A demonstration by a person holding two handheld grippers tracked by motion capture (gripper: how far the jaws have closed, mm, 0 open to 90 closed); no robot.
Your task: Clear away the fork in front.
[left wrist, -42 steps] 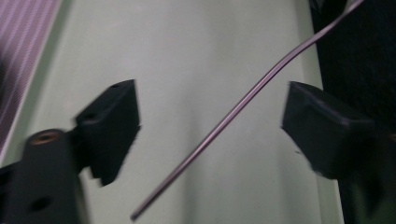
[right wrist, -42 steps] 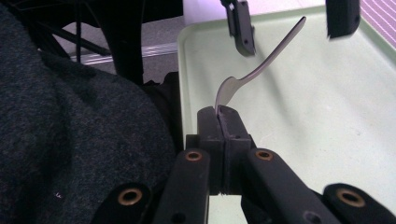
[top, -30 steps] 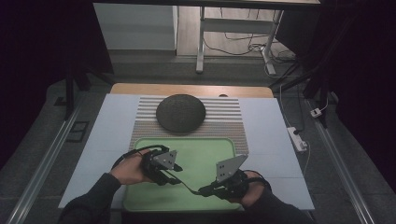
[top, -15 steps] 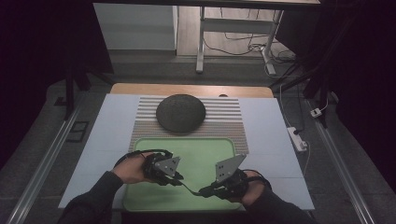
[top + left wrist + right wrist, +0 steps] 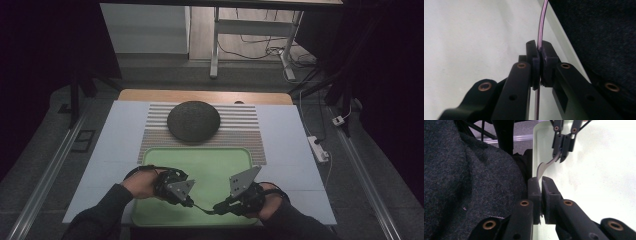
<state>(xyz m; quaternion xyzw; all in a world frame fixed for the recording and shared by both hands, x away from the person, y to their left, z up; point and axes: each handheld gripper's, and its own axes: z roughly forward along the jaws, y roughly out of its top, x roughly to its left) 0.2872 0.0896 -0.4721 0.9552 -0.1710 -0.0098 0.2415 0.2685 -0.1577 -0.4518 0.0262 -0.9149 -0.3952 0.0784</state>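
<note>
Green plastic forms the one tray [image 5: 200,165] seen at the near edge of the table, and two grippers are held low over its near part. One thin, flat, curved strip [image 5: 543,166] is stretched between them, well above nothing but bare tray floor. The left gripper [image 5: 539,51] is closed tight on one end of the strip, which is seen edge-on as a thin line passing between its fingers [image 5: 533,60]. The right gripper [image 5: 541,182] is closed on the other end, with the strip rising out from between its fingertips toward the left gripper [image 5: 564,150] beyond. Just outside the right gripper's fingers lies the tray's near rim, with a dark sleeve [image 5: 461,182] beside it. Beyond both grippers most of the tray floor is open. Past the tray's far edge one striped mat [image 5: 240,131] is laid, and one dark round dome [image 5: 193,121] is set on it.
</note>
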